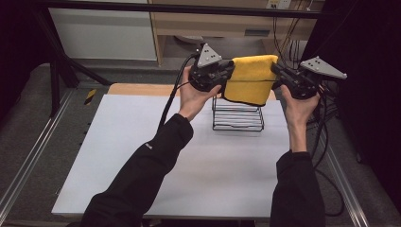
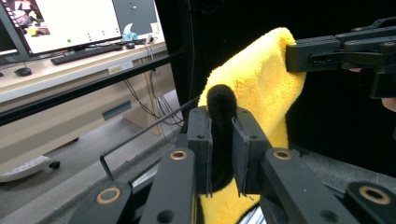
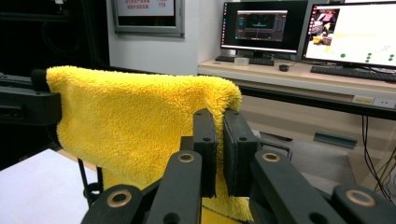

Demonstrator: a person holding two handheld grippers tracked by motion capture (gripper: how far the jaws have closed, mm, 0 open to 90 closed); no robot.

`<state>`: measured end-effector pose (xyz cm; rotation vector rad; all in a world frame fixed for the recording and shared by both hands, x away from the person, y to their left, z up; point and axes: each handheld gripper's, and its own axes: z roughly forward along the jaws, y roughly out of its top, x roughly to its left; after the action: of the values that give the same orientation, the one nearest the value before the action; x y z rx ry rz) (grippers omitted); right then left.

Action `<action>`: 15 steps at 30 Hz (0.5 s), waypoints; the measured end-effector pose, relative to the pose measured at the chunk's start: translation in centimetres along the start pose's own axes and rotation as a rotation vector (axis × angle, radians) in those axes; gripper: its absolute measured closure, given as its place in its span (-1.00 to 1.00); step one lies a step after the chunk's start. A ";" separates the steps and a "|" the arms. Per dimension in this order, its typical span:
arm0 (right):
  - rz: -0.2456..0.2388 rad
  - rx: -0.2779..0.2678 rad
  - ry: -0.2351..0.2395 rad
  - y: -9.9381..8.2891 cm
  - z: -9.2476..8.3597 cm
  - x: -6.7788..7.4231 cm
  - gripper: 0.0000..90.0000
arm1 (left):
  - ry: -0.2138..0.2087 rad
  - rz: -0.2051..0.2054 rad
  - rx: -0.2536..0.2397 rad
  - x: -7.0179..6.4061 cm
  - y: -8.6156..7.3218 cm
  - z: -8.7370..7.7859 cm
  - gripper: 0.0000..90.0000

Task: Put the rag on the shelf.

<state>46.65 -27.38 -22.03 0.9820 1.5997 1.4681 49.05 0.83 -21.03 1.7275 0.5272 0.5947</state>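
High view: cloth held taut over rack

Left gripper (image 1: 230,67) and right gripper (image 1: 275,70) each clamp a top corner of the yellow cloth (image 1: 250,78), stretching it flat between them so it hangs open. It hovers just above the wire rack (image 1: 237,116) at the far side of the tabletop (image 1: 142,156), probably lined up to drape over it. Both gripper views show jaws pinched on cloth, which spans the gap between the two hands

The yellow cloth (image 1: 250,79) hides the top of the wire rack (image 1: 238,116).
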 end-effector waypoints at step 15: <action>-0.005 0.039 0.029 -1.1 -1.6 0.7 0.89 | -0.031 -0.012 0.034 -1.1 -1.5 -0.9 0.72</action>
<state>44.83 -27.50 -22.99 0.9819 1.6566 1.4586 47.55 1.10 -22.47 1.7620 0.5280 0.5528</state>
